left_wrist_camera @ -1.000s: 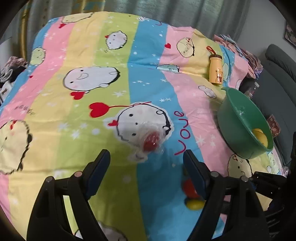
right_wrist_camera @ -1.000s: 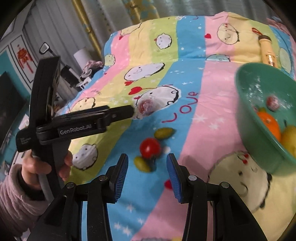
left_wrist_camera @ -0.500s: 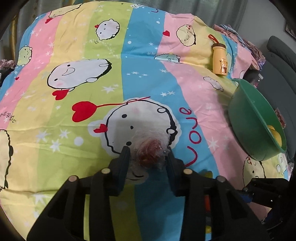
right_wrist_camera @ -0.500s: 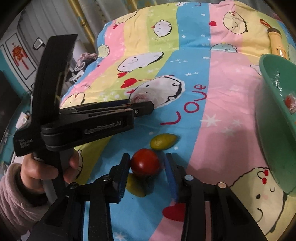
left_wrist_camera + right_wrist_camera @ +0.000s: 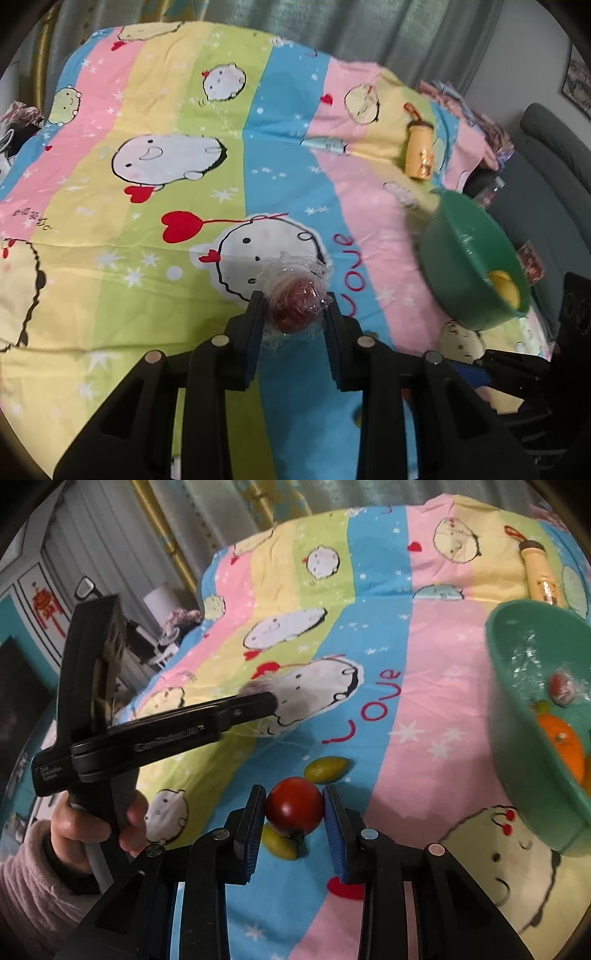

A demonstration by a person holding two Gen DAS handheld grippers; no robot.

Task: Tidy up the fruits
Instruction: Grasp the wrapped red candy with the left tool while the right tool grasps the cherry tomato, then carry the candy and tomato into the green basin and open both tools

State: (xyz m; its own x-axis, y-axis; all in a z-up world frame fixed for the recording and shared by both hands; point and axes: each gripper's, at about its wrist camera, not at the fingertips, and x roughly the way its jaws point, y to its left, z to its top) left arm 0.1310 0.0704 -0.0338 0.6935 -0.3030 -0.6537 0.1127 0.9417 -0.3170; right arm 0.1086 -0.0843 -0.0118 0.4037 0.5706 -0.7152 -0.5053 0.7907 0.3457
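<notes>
Covering the whole surface is a cartoon bedsheet in pink, yellow, green and blue stripes, with grey curtains behind its far edge and a dark sofa off its right edge. The left gripper is clamped on a dark red fruit wrapped in crinkly clear film, roughly mid-sheet over a white round face print, and its jaws have just been closing. The right gripper pinches a shiny red tomato nearer the front edge; jaws just been closing there too. Two yellow-green fruits sit close by: one just beyond the tomato, the other peeking out under it. A green bowl sits by the right edge, holding an orange, another film-wrapped red fruit and something yellow. A yellow bottle lies near the far right corner. The left half of the sheet is bare fabric. A hand in a pink sleeve holds the left gripper's handle.
</notes>
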